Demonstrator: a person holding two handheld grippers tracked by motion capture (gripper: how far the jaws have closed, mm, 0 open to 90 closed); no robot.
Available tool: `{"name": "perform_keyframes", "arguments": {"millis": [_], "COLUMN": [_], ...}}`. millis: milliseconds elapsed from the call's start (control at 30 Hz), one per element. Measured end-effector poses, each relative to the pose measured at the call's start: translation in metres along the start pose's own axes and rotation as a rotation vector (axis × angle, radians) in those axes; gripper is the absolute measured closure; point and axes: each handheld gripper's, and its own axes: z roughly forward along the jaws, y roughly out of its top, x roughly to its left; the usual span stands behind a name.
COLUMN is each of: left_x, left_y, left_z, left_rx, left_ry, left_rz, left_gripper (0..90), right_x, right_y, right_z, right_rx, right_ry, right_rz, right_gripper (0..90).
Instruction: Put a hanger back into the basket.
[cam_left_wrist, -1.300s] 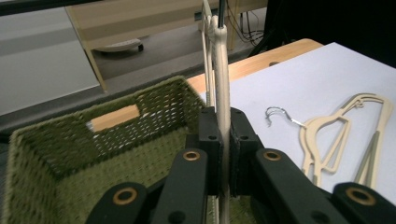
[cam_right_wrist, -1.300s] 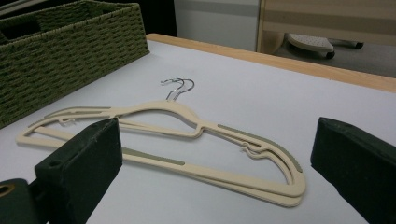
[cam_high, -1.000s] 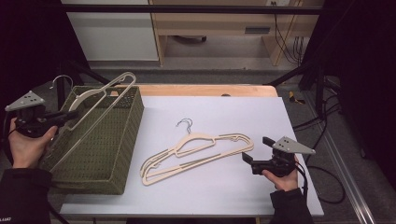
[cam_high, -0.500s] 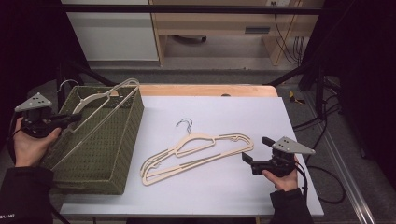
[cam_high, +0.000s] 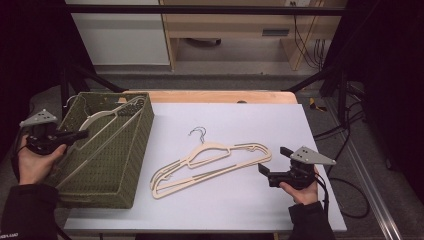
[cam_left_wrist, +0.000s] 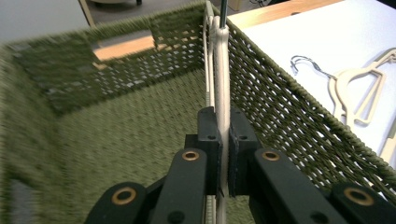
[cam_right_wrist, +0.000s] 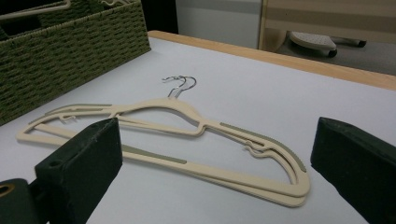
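A cream hanger (cam_high: 107, 117) leans tilted inside the green woven basket (cam_high: 127, 165) at the table's left. My left gripper (cam_high: 80, 134) is shut on its lower bar at the basket's left rim. In the left gripper view the pads (cam_left_wrist: 209, 140) press on the thin cream bar (cam_left_wrist: 222, 74) above the basket floor (cam_left_wrist: 130, 140), and the metal hook end points toward the far corner. Two more cream hangers (cam_high: 210, 162) lie stacked on the white mat. My right gripper (cam_high: 262, 169) rests open just right of them; the stacked pair (cam_right_wrist: 187, 126) lies ahead of its wide-apart jaws, untouched.
The white mat (cam_high: 240, 125) covers a wooden table whose bare edge (cam_high: 225, 96) runs along the back. Black frame struts (cam_high: 320, 75) stand at the back right, cables (cam_high: 350, 135) trail on the floor to the right, and wooden furniture (cam_high: 225, 25) stands behind.
The left gripper has sunk with the hanger, which dropped from above the basket's rim down into the basket. The right gripper and the two hangers on the mat stayed put.
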Motion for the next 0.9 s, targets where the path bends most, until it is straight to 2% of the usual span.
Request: {"name": "perform_keyframes", "arguments": {"millis": [100, 200, 233, 300, 367, 467, 533, 567, 633, 733, 767, 833, 900], "left_x": [-0.001, 0.003, 0.003, 0.006, 0.006, 0.008, 0.011, 0.015, 0.018, 0.02, 0.022, 0.023, 0.027], "left_y": [-0.012, -0.019, -0.019, -0.024, -0.026, -0.027, -0.028, -0.029, -0.03, -0.031, -0.031, -0.031, -0.032], "left_z": [0.012, 0.014, 0.014, 0.022, 0.029, 0.03, 0.03, 0.032, 0.032, 0.036, 0.036, 0.036, 0.038], "left_rx": [0.014, 0.003, 0.003, 0.04, 0.069, 0.062, 0.076, 0.091, 0.093, 0.141, 0.141, 0.141, 0.154], "left_ry": [-0.001, -0.011, -0.011, -0.012, -0.008, -0.005, -0.003, 0.015, 0.024, 0.069, 0.087, 0.095, 0.144], "left_rz": [-0.034, -0.071, -0.071, -0.084, -0.075, -0.103, -0.11, -0.127, -0.143, -0.148, -0.153, -0.165, -0.183], "left_gripper": [85.6, 85.3, 85.2, 85.0, 84.7, 84.6, 84.4, 84.2, 83.9, 82.9, 82.4, 81.9, 81.3], "right_x": [0.0, 0.0, 0.0, 0.0, 0.0, 0.0, 0.0, 0.0, 0.0, 0.001, 0.001, 0.001, 0.001], "right_y": [0.0, 0.0, 0.0, 0.0, 0.0, 0.0, 0.0, 0.0, 0.0, 0.0, 0.0, 0.0, 0.0], "right_z": [0.0, 0.0, 0.0, 0.0, 0.0, 0.0, 0.0, 0.0, 0.0, 0.001, 0.001, 0.001, 0.001], "right_rx": [0.0, 0.001, 0.001, 0.001, 0.008, 0.008, 0.008, 0.008, 0.008, 0.004, 0.004, 0.005, 0.006], "right_ry": [-0.001, 0.0, 0.0, 0.0, 0.007, 0.006, 0.005, 0.007, 0.007, 0.005, 0.006, 0.005, 0.005], "right_rz": [0.0, 0.0, 0.0, -0.003, -0.01, -0.011, -0.009, -0.009, -0.01, -0.005, -0.003, -0.003, -0.007], "right_gripper": [2.8, 2.8, 2.8, 2.8, 2.8, 2.8, 2.9, 2.9, 2.9, 2.9, 2.9, 3.0, 3.0]}}
